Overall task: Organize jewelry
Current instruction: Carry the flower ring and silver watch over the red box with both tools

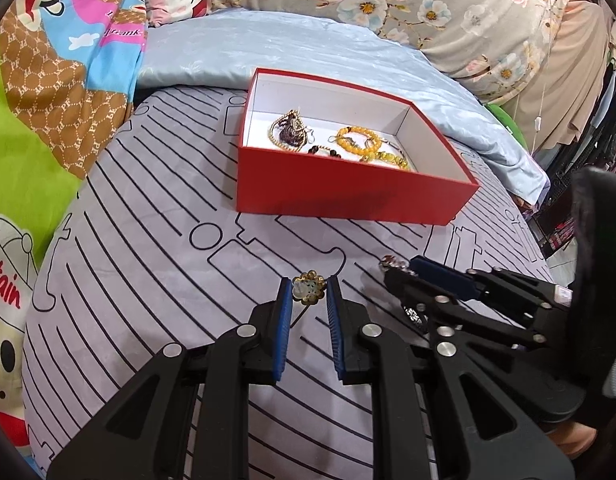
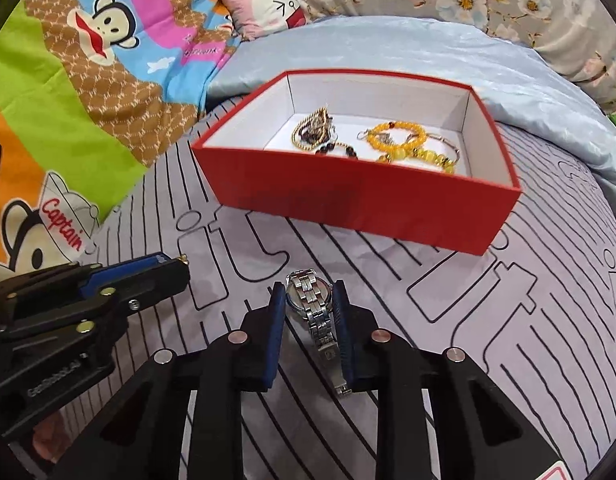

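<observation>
1. The flower ring (image 1: pixel 308 289) sits right between the left gripper (image 1: pixel 309 294) tips on the bedsheet (image 1: pixel 148 248); jaws are open around it, not pinching.
2. The silver watch (image 2: pixel 313 305) lies between the right gripper (image 2: pixel 310 300) pads, which look closed on its case.
3. The red box (image 2: pixel 348 196) sits ahead of both, bracelets (image 2: pixel 404 140) already inside.
4. I'd squeeze gently and lift straight up so the band doesn't snag.
5. Readable: "Captain" on the blanket (image 2: pixel 64 224).
</observation>
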Available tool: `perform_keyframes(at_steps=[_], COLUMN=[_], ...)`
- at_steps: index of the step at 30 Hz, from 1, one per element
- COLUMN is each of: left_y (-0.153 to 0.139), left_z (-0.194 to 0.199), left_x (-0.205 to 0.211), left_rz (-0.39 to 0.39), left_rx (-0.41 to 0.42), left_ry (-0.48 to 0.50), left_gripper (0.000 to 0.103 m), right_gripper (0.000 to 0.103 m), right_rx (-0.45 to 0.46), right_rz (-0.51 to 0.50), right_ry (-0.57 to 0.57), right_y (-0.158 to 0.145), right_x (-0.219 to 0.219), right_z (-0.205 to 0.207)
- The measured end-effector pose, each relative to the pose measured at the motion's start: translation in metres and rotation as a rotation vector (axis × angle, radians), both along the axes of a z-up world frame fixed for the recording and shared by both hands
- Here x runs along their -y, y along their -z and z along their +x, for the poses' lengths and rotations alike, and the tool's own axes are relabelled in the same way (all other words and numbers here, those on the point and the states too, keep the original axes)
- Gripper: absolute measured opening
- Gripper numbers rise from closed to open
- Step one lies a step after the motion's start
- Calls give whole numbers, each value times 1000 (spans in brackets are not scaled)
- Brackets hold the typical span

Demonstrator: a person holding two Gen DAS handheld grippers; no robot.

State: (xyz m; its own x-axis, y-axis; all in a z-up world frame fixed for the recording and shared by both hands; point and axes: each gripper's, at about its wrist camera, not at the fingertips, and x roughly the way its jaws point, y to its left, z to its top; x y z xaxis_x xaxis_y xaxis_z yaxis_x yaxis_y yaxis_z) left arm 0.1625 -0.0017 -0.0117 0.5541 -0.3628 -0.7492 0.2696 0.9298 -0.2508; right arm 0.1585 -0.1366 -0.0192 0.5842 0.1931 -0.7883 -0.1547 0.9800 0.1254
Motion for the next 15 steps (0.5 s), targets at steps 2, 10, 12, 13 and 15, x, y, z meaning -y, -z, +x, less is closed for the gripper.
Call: perform_keyframes(at_steps=[2, 10, 12, 13, 15], left_y=[-4, -29, -37, -41, -48], left_z=[1, 11, 16, 19, 27], left_x=[1, 10, 12, 13, 15], left_rz=[1, 2, 4, 5, -2], left_rx=[9, 73, 93, 105, 120], left_ry=[4, 26, 28, 28, 28], left_gripper=[17, 17, 17, 17, 17], right_gripper=[22, 22, 22, 22, 22], right_rx=[12, 110, 130, 138, 156], right_rz=[14, 32, 37, 40, 31], right_ry=[8, 39, 42, 44, 47], right_y=[-7, -51, -61, -65, -73], right_x=[4, 21, 26, 28, 31], right_z=[-2, -1, 3, 6, 13])
